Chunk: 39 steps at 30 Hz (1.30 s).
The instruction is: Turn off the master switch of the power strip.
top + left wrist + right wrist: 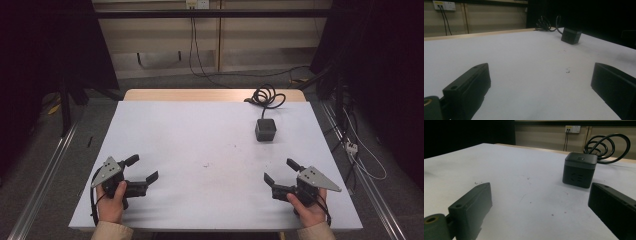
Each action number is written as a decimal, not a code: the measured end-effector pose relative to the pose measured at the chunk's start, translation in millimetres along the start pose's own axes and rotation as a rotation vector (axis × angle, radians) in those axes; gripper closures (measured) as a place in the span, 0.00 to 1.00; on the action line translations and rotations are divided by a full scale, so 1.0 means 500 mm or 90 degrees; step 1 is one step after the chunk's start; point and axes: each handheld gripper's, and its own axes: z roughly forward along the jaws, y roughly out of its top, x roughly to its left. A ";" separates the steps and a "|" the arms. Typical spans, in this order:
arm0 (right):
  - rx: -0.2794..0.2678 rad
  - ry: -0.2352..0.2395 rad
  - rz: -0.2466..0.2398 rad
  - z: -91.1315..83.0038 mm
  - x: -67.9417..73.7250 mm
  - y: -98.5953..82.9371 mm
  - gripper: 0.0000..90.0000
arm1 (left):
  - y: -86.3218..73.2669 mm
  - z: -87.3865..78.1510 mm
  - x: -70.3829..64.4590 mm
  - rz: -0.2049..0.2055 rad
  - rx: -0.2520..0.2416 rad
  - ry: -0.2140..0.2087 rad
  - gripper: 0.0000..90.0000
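A dark grey cube-shaped power socket point(265, 130) sits on the white table point(200, 145) at the back right, with its black cable point(265, 95) coiled behind it. The cube point(571, 35) shows far off in the left gripper view and closer point(579, 169) in the right gripper view, with the cable coil point(607, 148) behind. My left gripper point(142, 168) rests near the front left edge, open, nothing between its jaws. My right gripper point(281, 171) rests near the front right edge, open and empty too. Both point inward across the table.
A wooden strip point(215, 95) runs along the table's far edge. Wall sockets point(572, 129) with cables sit on the back wall. More cables point(360, 150) lie on the floor to the right. Small dark specks point(530, 202) mark the table surface.
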 end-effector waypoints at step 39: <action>0.018 -0.031 0.000 0.066 -0.052 0.051 0.07 | 0.000 0.000 -0.003 -0.002 -0.009 -0.010 0.02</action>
